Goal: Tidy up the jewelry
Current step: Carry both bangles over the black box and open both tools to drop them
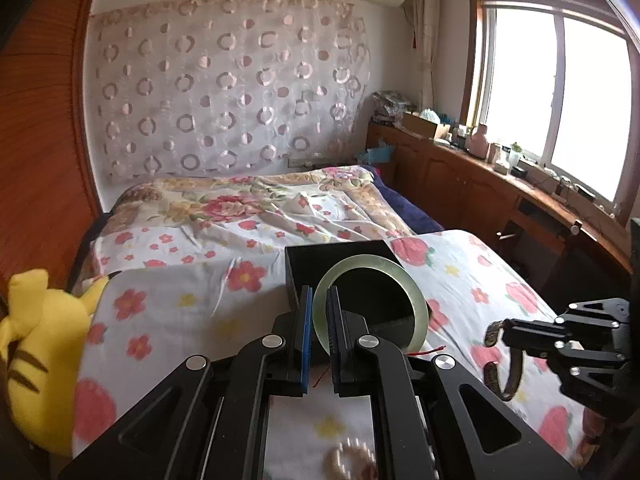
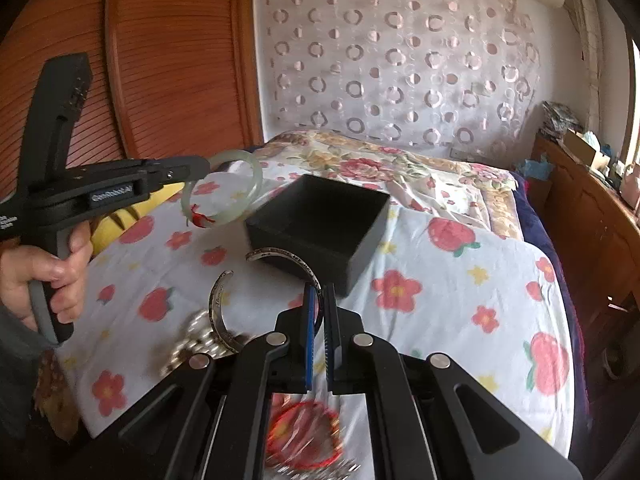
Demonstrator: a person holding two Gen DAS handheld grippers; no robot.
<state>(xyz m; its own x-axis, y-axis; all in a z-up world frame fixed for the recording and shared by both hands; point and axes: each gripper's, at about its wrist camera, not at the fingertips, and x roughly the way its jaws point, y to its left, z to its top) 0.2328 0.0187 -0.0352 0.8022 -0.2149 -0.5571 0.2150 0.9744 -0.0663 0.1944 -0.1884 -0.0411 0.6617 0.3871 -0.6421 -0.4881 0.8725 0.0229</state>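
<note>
Jade bangle pinched edge-on in left claw, silver cuff pinched in right claw, opening facing left.

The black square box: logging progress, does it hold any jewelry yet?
Empty as far as visible: the black square box shows only dark bare interior; the near inside corner is hidden.

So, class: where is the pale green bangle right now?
The pale green bangle is off the bed, pinched in the left gripper. In the right wrist view it hangs at left, just short of the open black box.
</note>
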